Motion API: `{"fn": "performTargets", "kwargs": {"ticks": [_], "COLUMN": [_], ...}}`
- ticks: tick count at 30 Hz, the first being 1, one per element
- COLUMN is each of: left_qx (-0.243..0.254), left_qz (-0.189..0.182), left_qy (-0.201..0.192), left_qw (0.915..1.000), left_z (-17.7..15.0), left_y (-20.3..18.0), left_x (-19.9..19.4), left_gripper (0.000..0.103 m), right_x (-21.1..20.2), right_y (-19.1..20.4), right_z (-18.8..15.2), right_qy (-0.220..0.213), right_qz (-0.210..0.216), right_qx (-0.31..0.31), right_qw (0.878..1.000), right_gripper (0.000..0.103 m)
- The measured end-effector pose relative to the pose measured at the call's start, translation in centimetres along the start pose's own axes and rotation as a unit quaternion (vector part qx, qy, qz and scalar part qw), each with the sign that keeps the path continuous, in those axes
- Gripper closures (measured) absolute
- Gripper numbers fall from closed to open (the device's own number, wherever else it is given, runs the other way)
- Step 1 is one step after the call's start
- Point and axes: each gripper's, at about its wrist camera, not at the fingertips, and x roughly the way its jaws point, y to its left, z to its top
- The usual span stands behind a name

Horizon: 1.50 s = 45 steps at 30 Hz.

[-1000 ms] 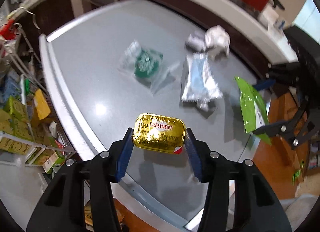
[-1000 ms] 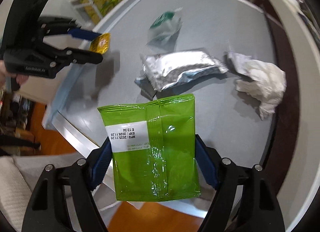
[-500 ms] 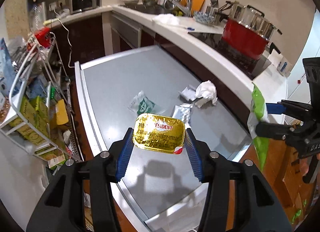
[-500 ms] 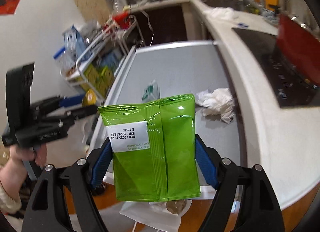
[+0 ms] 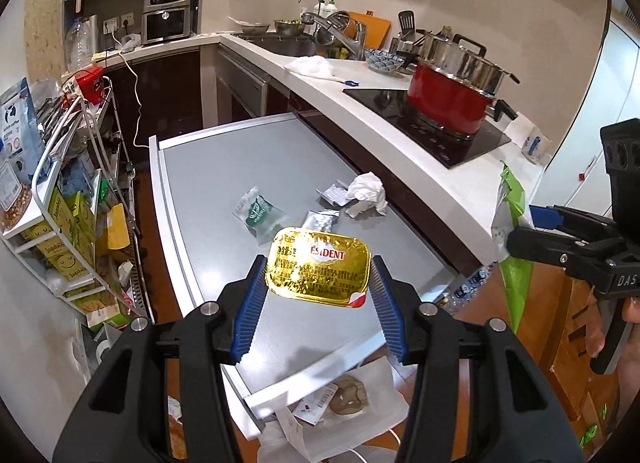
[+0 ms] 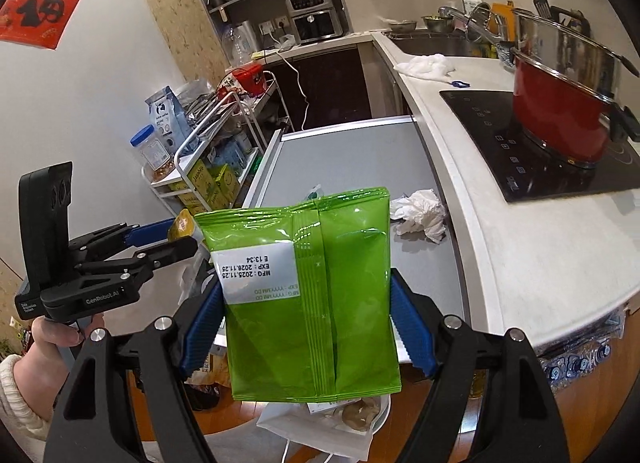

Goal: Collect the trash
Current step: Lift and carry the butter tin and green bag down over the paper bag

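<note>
Trash in transit: left claw (image 5: 318, 283) clenched on the gold butter packet (image 5: 318, 273), right claw (image 6: 306, 323) clenched on the green pouch (image 6: 308, 287), both held above the desk (image 5: 224, 167). Judged step: carry-off. Next: release over the white bag (image 5: 352, 415) below; wrappers and tissue (image 5: 366, 193) remain.

Both views are bright and evenly lit from overhead, pretty sharp in the middle, no real motion blur. Heavy fisheye bending: the white counter (image 5: 400, 119) curves hard, and black vignette eats the corners. Glare on the gold butter packet (image 5: 318, 271) at 6 o'clock and the green snack bag (image 6: 312, 287). Soft tool shadows fall on the grey desk (image 5: 224, 167).
</note>
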Motion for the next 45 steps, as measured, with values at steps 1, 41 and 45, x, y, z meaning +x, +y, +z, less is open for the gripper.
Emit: {"fn": "performTargets", "kwargs": {"ticks": [1,41,45], "left_qx": [0.001,0.070,0.062], "left_qz": [0.001,-0.019,-0.014], "left_qy": [-0.002,0.142,0.173], "left_qw": [1.0000,0.9872,0.9829], "left_z": [-0.2,-15.5,-17.2], "left_y": [-0.1,-5.3,-4.6], "left_x": [-0.2,1.7,4.2], "left_gripper": [0.051,0.051,0.051], "right_x": [-0.4,4.4,7.1], "right_y": [0.1,0.4,-0.5], "right_z": [-0.3,-15.5,-16.7], "right_qy": [-0.001,0.175,0.196], "right_qz": [0.003,0.012,0.003], "right_qx": [0.000,0.023,0.036], "right_qw": [1.000,0.984,0.980], "right_gripper": [0.027,0.027,0.027]}}
